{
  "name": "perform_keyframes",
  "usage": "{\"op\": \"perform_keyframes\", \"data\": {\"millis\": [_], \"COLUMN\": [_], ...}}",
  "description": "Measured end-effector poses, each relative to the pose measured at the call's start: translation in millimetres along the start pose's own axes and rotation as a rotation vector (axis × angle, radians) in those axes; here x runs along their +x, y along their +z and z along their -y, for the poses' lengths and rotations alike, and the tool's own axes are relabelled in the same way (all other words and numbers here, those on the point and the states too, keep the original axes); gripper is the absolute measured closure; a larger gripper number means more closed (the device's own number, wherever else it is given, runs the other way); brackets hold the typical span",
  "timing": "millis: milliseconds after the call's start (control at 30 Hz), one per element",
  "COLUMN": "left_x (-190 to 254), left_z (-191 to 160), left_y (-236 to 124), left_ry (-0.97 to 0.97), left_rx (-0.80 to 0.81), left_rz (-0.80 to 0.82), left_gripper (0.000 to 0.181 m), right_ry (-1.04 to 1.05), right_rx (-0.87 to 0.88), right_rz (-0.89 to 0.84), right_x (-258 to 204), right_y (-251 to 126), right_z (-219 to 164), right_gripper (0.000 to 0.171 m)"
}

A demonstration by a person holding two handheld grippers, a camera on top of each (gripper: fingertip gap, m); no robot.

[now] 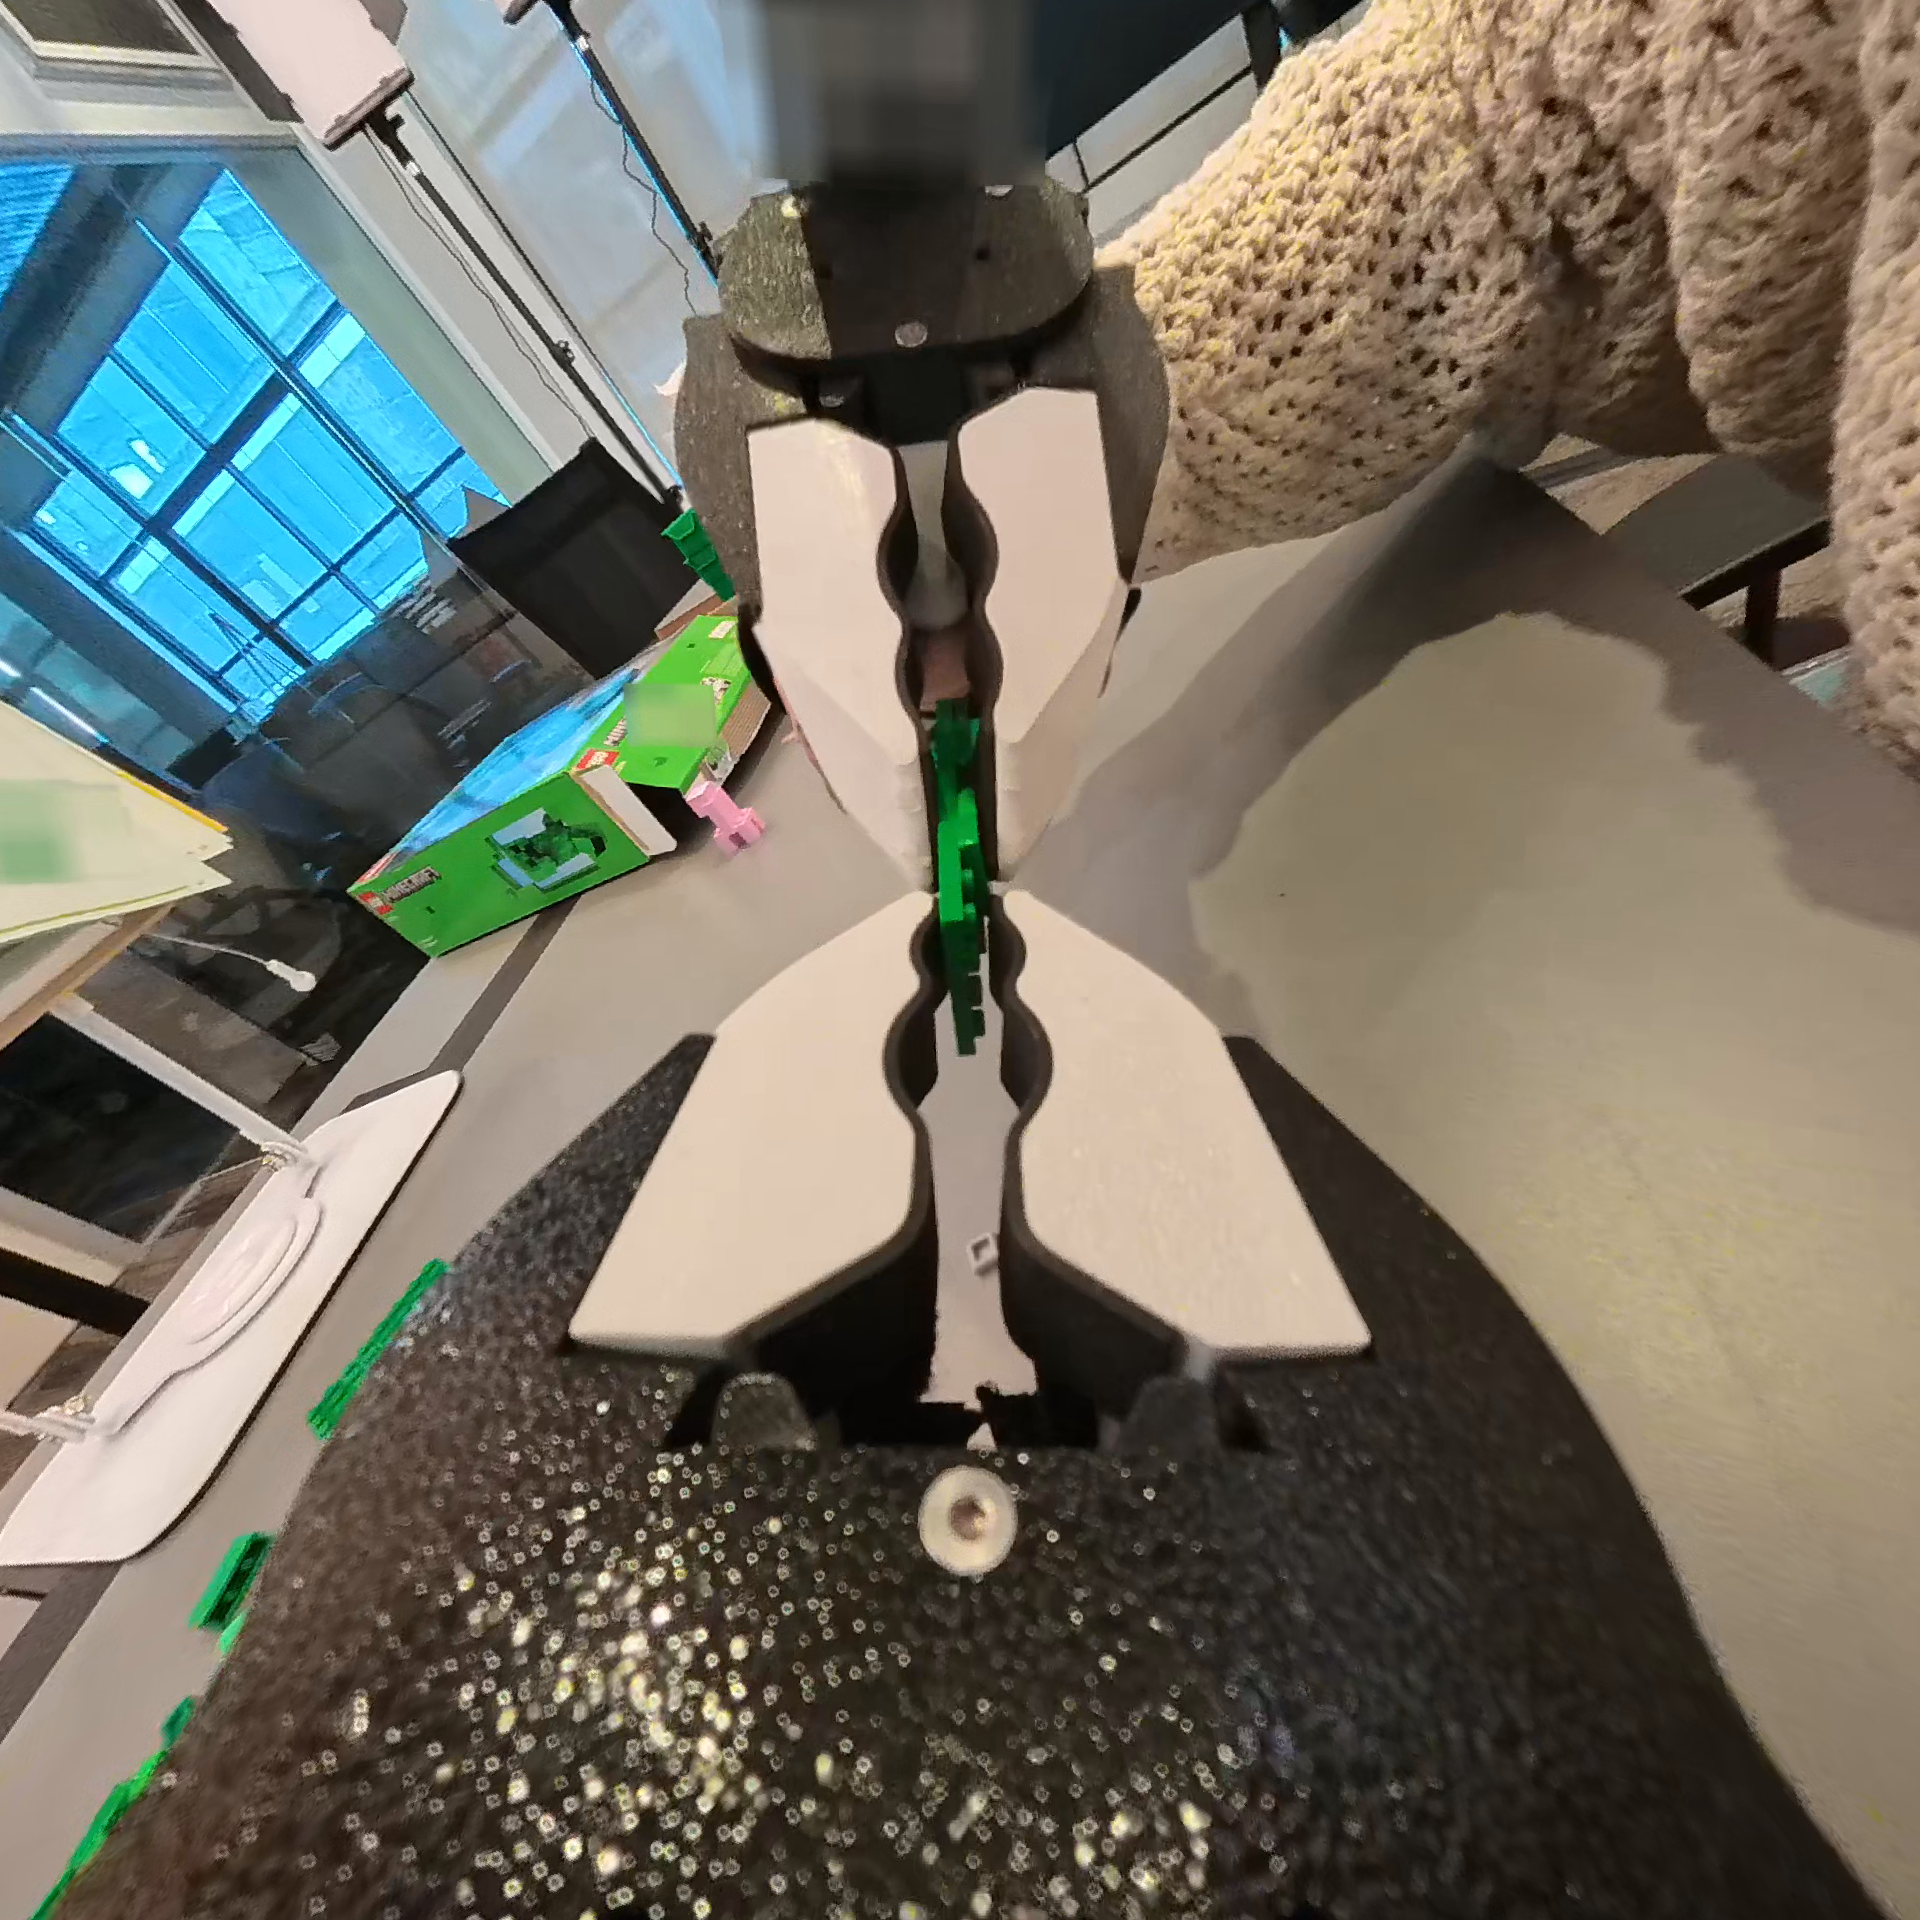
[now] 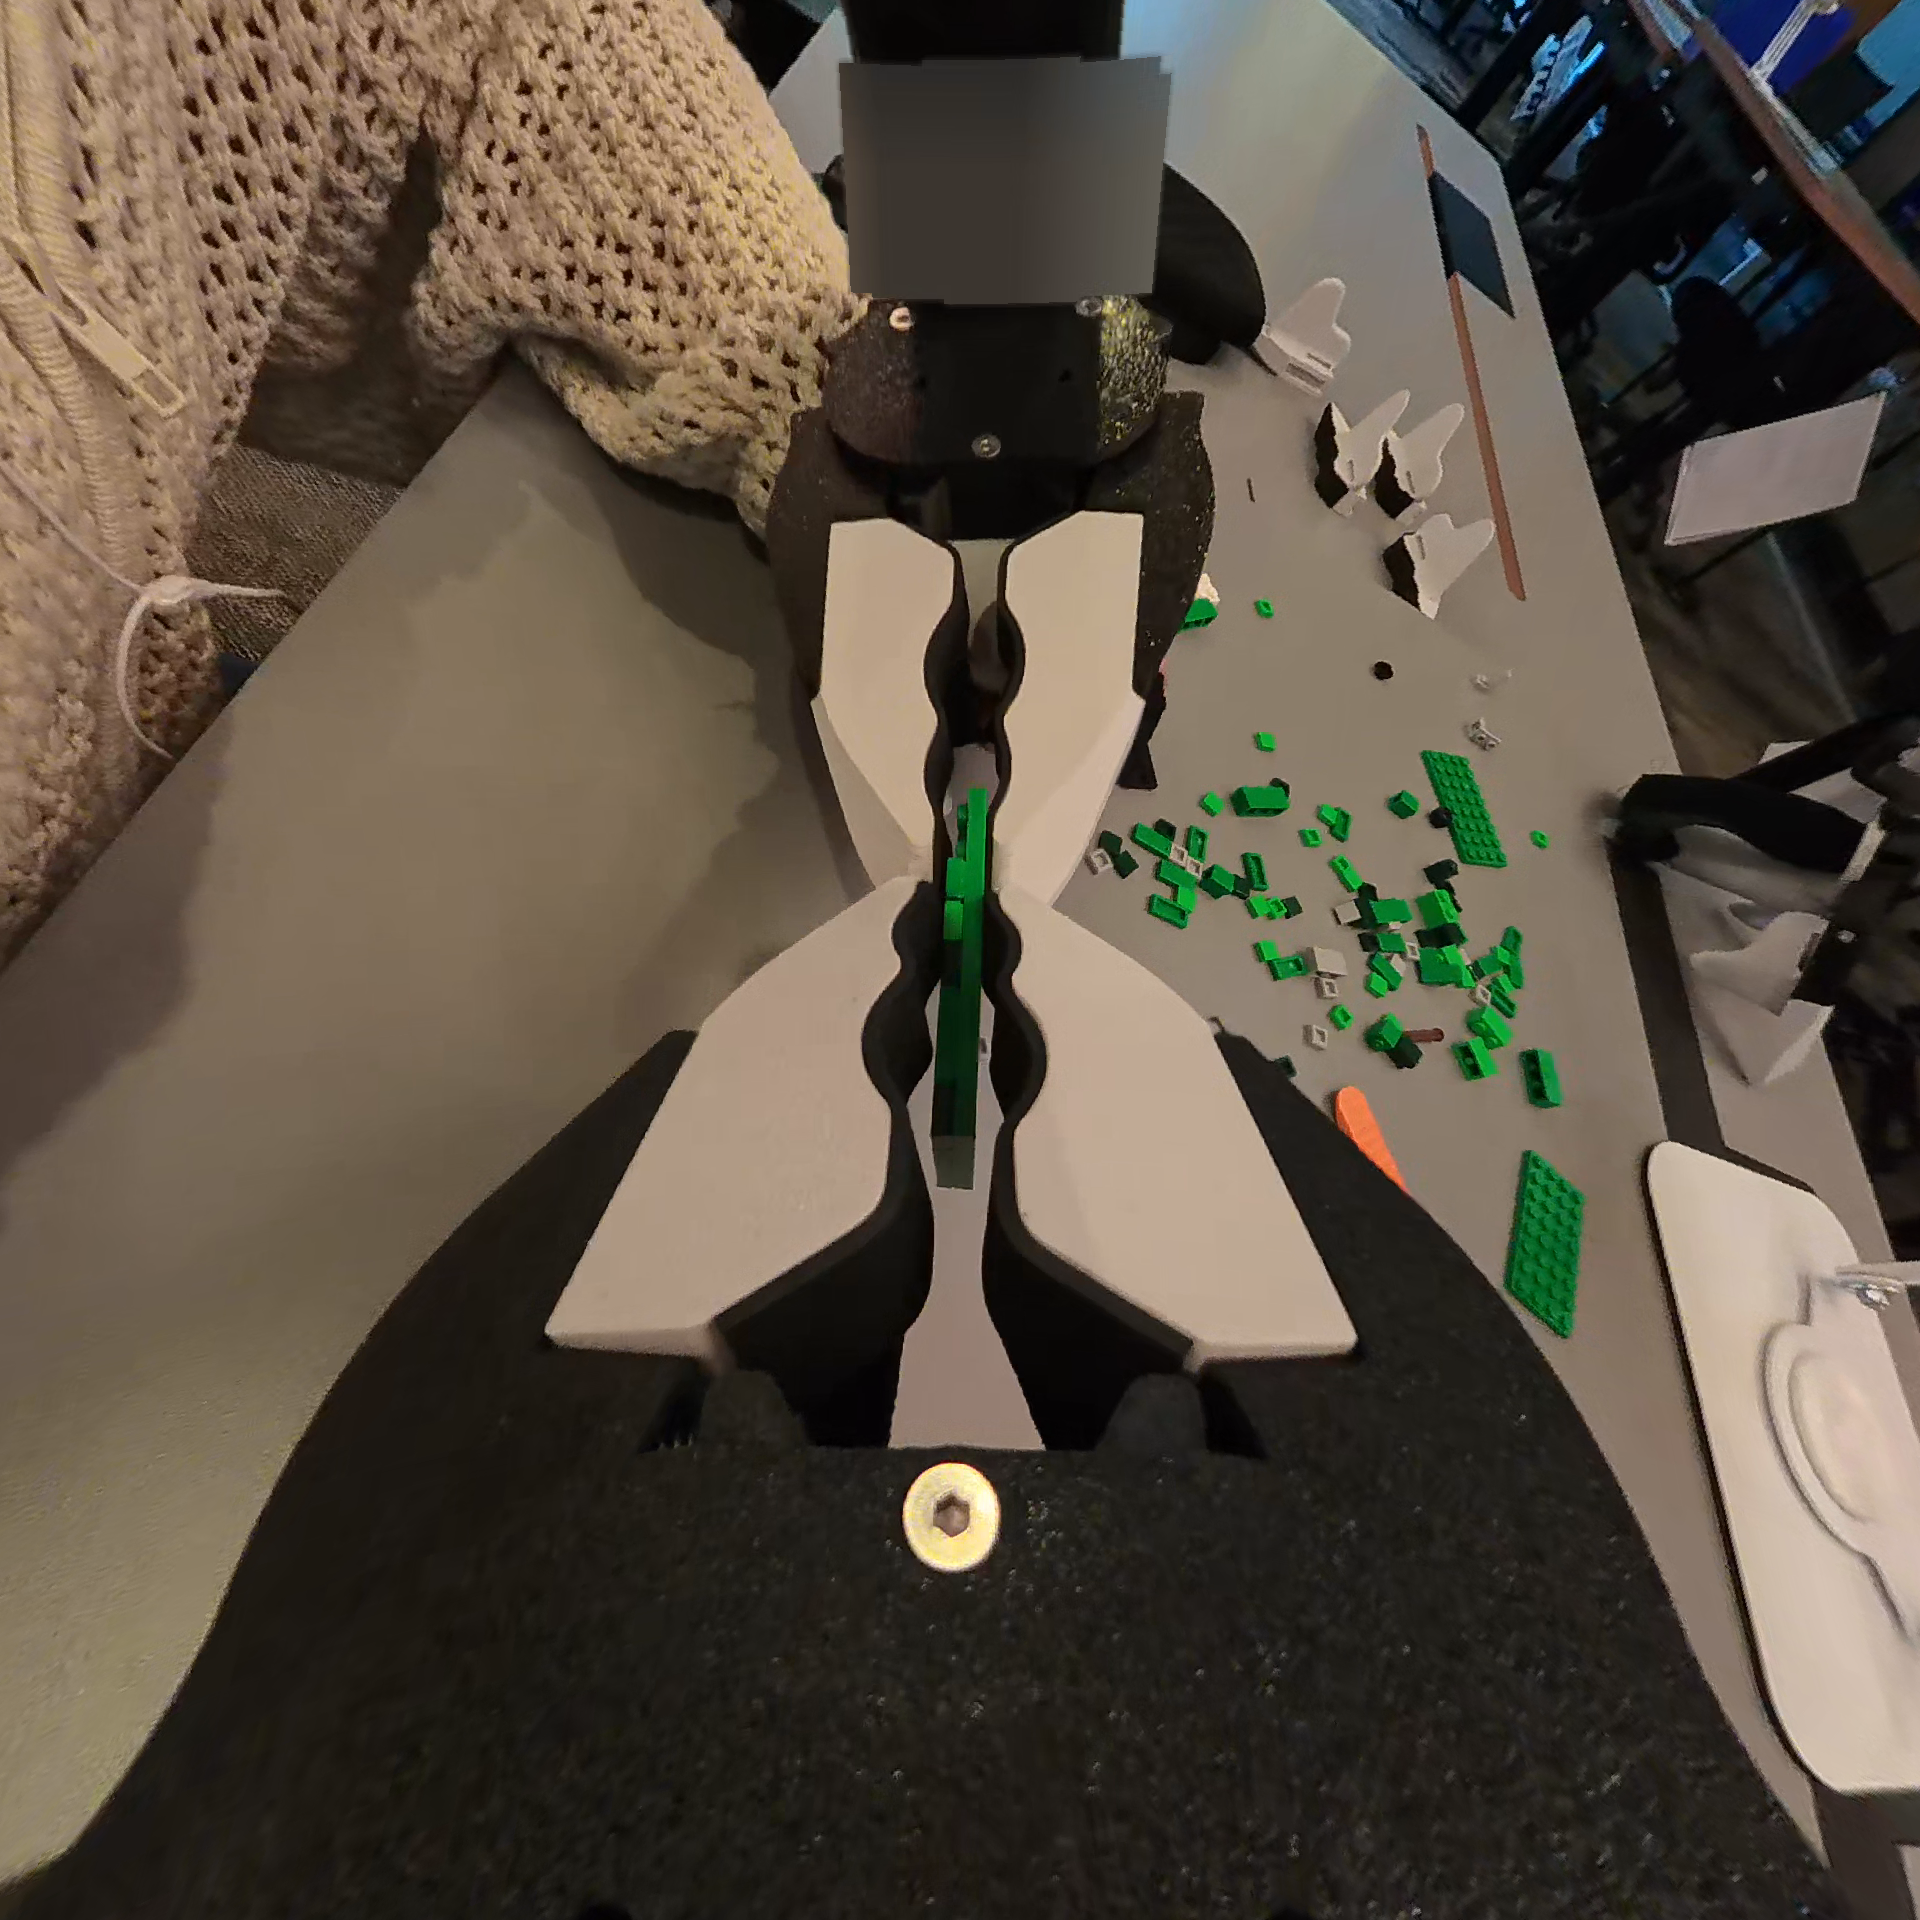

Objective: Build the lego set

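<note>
Both grippers meet tip to tip above the grey table [image 2: 468,935]. Between them is a flat green lego assembly [image 2: 958,997], seen edge-on, with studs showing in the left wrist view [image 1: 961,883]. My left gripper [image 1: 961,935] is shut on its near end. My right gripper [image 2: 958,914] is shut on its other end. In the left wrist view the right gripper [image 1: 956,842] faces me, and in the right wrist view the left gripper [image 2: 964,842] faces me. The assembly is held in the air, clear of the table.
Several loose green and grey bricks [image 2: 1382,935] lie to the right, with two green plates [image 2: 1465,795] [image 2: 1546,1242] and an orange tool [image 2: 1366,1132]. A green lego box [image 1: 499,862], a pink figure [image 1: 732,816], white pads [image 2: 1808,1455] and spare fingers [image 2: 1392,457] sit around. A knitted sleeve [image 2: 520,208] is close. The grippers are tip to tip, or close to it.
</note>
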State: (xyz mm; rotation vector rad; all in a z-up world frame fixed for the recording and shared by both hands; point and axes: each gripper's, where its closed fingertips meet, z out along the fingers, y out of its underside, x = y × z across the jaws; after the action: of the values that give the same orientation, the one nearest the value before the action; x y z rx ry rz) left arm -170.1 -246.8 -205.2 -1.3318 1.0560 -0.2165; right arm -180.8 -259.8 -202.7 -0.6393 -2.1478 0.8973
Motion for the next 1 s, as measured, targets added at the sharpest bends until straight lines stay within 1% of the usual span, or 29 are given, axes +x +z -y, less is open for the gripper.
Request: {"op": "perform_keyframes", "data": {"millis": [167,300,400,433,567,800,967,1000], "left_x": [-1.0,-0.3,2.5,3.8,3.4,5.2,5.3,6.0], "left_z": [-13.2,-17.9,-21.6,-22.4,-22.8,-25.2,-24.4,-23.6], "left_y": [4.1,5.1,6.1,6.4,6.0,6.1,5.5,5.6], "left_ry": [-0.026,-0.033,-0.026,-0.026,-0.024,-0.028,-0.016,-0.017], "left_rx": [-0.067,-0.089,-0.106,-0.110,-0.114,-0.126,-0.122,-0.117], "left_rz": [0.003,-0.004,-0.018,-0.024,-0.022,-0.033,-0.031,-0.035], "left_gripper": [0.174,0.174,0.174,0.174,0.174,0.174,0.174,0.175], "right_ry": [0.053,0.087,0.119,0.125,0.081,0.009,0.005,-0.006], "right_rx": [-0.056,-0.048,-0.034,-0.036,-0.060,-0.103,-0.111,-0.129], "right_rz": [0.001,0.016,0.041,0.043,0.042,0.025,0.027,0.022], "right_x": [2.2,1.6,0.7,1.3,-1.0,-1.6,-1.7,-1.4], "right_y": [4.4,6.0,5.0,4.5,5.2,6.3,6.4,7.1], "right_z": [-12.2,-14.4,-13.3,-13.9,-15.6,-18.4,-17.6,-19.2], "right_gripper": [0.164,0.163,0.157,0.158,0.164,0.164,0.164,0.161]}}
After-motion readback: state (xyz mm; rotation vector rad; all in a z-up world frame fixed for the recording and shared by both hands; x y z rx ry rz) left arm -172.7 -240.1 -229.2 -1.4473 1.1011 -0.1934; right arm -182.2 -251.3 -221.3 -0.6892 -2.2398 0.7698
